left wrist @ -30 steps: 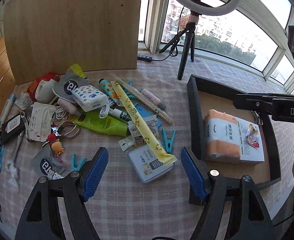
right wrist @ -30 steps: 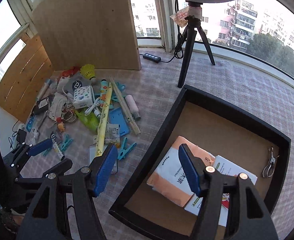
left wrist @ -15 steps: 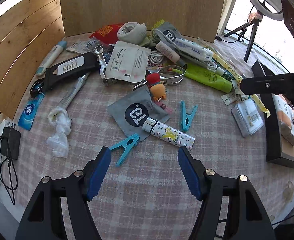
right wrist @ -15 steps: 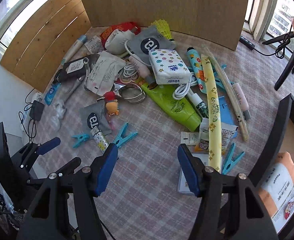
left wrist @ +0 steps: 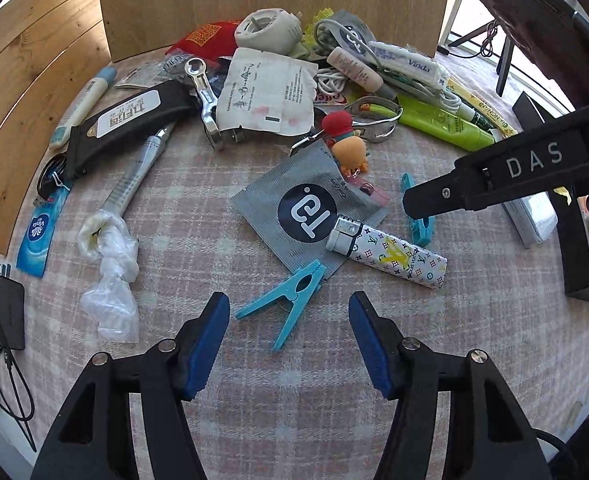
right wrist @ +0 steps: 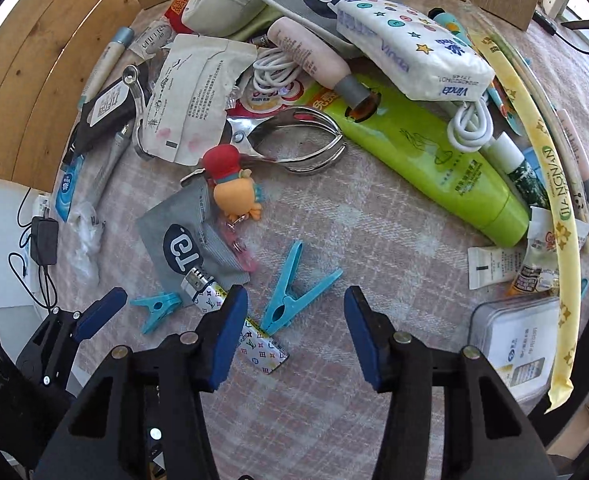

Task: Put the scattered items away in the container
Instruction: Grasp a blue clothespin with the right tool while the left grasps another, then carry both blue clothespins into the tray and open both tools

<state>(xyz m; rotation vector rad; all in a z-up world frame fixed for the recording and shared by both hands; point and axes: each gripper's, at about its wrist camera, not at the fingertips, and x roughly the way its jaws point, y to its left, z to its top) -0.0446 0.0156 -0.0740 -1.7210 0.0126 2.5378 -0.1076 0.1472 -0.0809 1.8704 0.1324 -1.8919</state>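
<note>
Scattered items lie on a pink checked cloth. My left gripper (left wrist: 289, 336) is open and empty, just short of a blue clothespin (left wrist: 284, 306). Beyond it lie a grey sachet (left wrist: 306, 208) and a patterned white tube (left wrist: 394, 256). My right gripper (right wrist: 295, 330) is open and empty, with another blue clothespin (right wrist: 294, 290) between its fingertips. The patterned tube (right wrist: 250, 340) lies partly under its left finger. The left gripper (right wrist: 94, 316) shows at the lower left of the right wrist view. The black container's corner (left wrist: 574, 248) is at the right edge.
A green tube (right wrist: 426, 152), tissue pack (right wrist: 410, 52), metal tongs (right wrist: 294, 148), orange toy figure (right wrist: 234, 192), long yellow strip (right wrist: 554, 184) and clear card box (right wrist: 522, 344) crowd the cloth. Wooden boards (left wrist: 26, 92) wall the left and back. A charger (left wrist: 4, 312) hangs off the left edge.
Both grippers have dropped closer to the cloth and forward, each now close over a blue clothespin. The container has slid almost out of both views.
</note>
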